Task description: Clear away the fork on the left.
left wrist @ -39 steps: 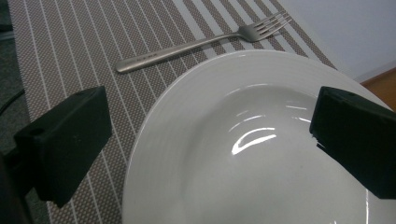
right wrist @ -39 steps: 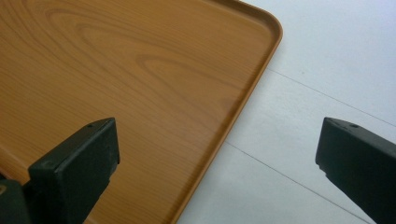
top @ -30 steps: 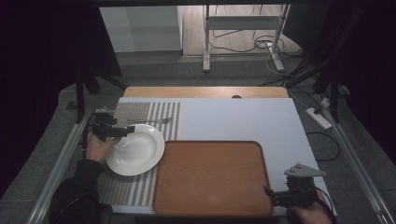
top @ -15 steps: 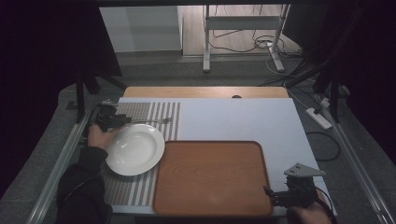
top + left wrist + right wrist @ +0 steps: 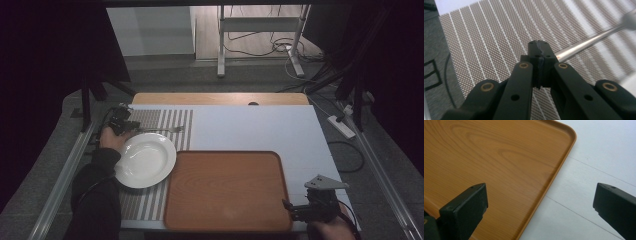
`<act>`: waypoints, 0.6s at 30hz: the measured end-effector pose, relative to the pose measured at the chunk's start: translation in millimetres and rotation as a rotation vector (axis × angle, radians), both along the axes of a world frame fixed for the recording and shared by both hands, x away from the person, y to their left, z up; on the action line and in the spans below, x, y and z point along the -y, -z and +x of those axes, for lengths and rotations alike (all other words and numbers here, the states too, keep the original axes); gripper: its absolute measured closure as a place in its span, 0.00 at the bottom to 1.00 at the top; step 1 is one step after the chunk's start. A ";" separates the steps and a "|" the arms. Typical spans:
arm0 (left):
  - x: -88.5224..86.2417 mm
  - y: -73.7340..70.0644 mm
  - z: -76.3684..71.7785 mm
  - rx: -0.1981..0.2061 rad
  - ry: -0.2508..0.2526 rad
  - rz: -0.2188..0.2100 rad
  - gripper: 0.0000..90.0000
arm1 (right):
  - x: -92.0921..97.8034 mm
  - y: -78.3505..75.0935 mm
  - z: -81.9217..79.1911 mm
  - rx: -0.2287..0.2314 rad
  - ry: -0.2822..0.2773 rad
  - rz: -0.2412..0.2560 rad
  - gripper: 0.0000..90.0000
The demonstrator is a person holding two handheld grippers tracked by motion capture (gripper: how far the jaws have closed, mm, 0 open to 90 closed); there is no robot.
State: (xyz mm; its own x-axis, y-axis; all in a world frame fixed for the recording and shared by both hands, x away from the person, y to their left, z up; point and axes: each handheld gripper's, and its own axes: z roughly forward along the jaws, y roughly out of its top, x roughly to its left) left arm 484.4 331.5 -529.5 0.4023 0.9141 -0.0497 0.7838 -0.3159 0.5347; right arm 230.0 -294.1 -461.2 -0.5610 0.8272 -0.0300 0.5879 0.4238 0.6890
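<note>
Left gripper view shows the left gripper (image 5: 541, 53) with jaws pinched tight on the handle end of a fork (image 5: 584, 45), whose long axis runs away from the tips across the striped placemat (image 5: 486, 40). Just beside the white plate (image 5: 145, 160) lies that fork, tines toward the wooden tray (image 5: 227, 192). Near the tray's corner the right gripper (image 5: 540, 205) hangs wide open, holding nothing.

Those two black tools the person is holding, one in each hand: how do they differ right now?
The left tool is shut on the handle of a fork lying on the striped placemat; the right tool is wide open and holds nothing. The left tool is at the far left beside the white plate; the right tool is at the near right corner of the wooden tray. Both have two black jaws.
</note>
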 end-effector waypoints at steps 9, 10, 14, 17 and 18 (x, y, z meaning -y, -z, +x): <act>-1.2 2.7 6.2 -0.045 -0.016 -0.020 0.99 | 0.7 0.2 -0.2 0.001 0.001 0.005 0.00; -1.9 2.0 5.3 -0.060 -0.015 -0.028 0.99 | 0.7 0.2 -0.3 0.002 0.001 0.005 0.00; -5.8 0.6 -1.1 -0.097 0.007 -0.052 0.99 | 0.4 0.0 -0.5 0.001 -0.001 0.000 0.00; -7.1 -0.9 -5.5 -0.121 0.030 -0.055 0.99 | 0.1 0.1 -0.4 0.000 -0.001 -0.001 0.00; -7.4 -1.3 -6.7 -0.130 0.037 -0.060 0.99 | 0.0 0.1 -0.3 0.000 -0.001 -0.002 0.00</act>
